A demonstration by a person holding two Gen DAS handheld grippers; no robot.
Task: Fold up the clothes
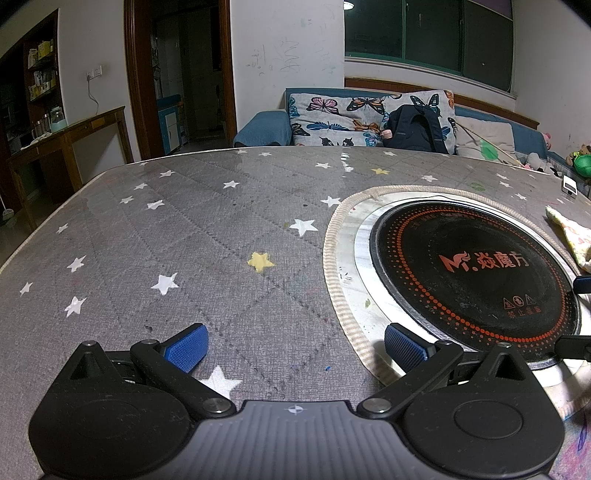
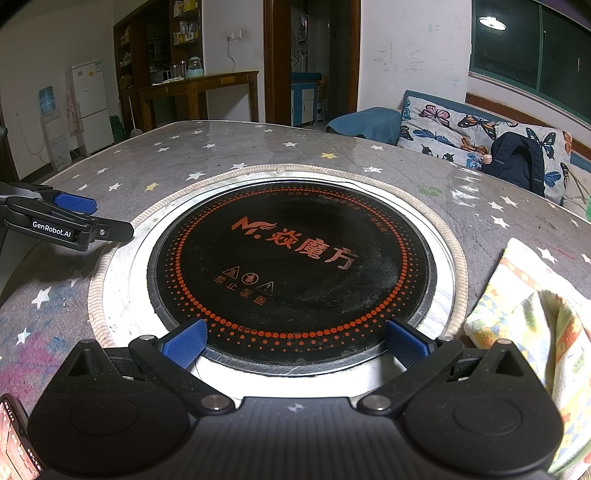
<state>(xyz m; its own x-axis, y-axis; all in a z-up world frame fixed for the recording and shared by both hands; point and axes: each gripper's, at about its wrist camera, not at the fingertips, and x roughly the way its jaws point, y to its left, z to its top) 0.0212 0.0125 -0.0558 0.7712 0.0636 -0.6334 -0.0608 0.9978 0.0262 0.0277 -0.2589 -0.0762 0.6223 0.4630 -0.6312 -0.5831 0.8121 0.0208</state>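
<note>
We are in a lived-in home, in a combined living and dining room at night. We work at a round table (image 2: 221,147) under a grey star-print cover, with a built-in hotpot cooktop (image 2: 291,273) set in its middle. Behind it we see a blue sofa (image 1: 266,127) with butterfly cushions (image 1: 332,118) and a dark backpack (image 1: 417,127) on it, and soft toys (image 1: 580,155) at its far end. A white fridge (image 2: 92,103) and a water dispenser (image 2: 50,122) stand by the wall, next to a wooden side table (image 2: 199,83) and shelves (image 2: 162,37) of boxes. Scribbles (image 1: 284,55) mark the white wall beside a dark window (image 1: 428,33).
</note>
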